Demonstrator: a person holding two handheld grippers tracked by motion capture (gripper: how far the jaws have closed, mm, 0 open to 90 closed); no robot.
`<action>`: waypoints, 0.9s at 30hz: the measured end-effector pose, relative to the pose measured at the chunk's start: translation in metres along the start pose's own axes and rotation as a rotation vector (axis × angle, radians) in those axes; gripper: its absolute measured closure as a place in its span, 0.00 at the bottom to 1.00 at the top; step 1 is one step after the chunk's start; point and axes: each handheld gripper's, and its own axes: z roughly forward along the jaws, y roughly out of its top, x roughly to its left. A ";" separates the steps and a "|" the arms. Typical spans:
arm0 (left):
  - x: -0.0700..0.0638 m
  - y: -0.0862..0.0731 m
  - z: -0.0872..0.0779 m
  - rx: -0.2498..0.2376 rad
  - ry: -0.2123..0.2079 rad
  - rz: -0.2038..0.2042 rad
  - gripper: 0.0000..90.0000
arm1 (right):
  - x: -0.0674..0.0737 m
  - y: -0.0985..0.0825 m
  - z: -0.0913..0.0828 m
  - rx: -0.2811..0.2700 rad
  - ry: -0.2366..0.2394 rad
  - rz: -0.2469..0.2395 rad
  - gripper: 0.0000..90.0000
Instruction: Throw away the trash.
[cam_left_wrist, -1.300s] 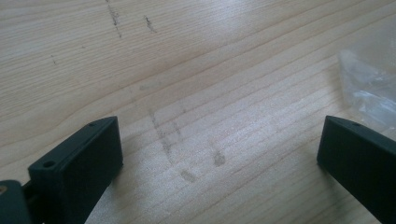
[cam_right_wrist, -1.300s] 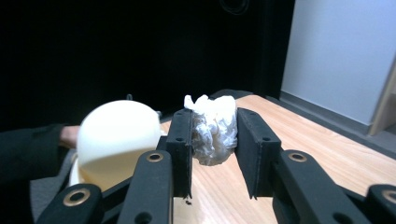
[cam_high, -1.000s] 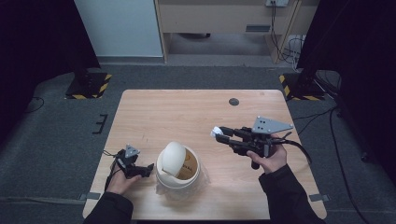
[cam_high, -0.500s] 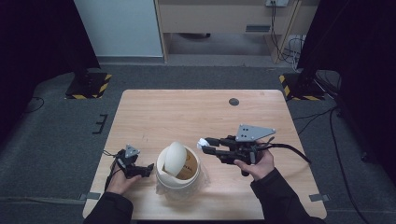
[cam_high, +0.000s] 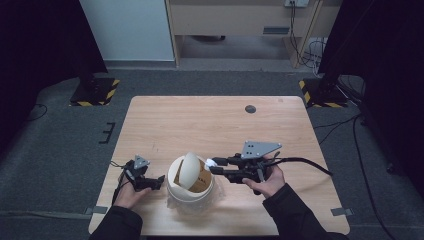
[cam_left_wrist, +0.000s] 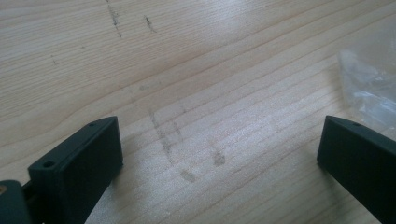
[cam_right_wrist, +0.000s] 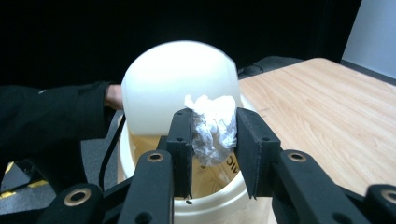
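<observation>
The step in hand looks like throwing a crumpled paper wad into the small white bin near the front edge of the surface. The right tongs are clenched on the wad, which bulges out above the pads, and they hold it at the bin's rim, just in front of the tipped swing lid. In the right gripper view the bin's tan inside shows just below the wad.

The next move, as I judge it, calls for carrying the wad past the lid and over the opening, then letting go so it drops inside; the tilted lid may need a nudge to make room.

The left tongs are released, jaws wide apart with bare wood between them, resting low on the surface just left of the bin, touching nothing. A bit of clear plastic lies beside the far jaw
</observation>
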 end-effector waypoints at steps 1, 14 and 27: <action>0.000 0.000 0.000 0.000 0.000 0.000 0.00 | 0.001 -0.002 0.002 0.010 0.007 -0.001 0.76; 0.000 0.000 0.000 0.000 0.001 0.000 0.00 | 0.006 -0.014 0.016 0.080 0.038 -0.002 0.76; 0.000 0.000 0.000 0.000 0.001 0.000 0.00 | 0.008 -0.020 0.024 0.116 0.037 -0.010 0.75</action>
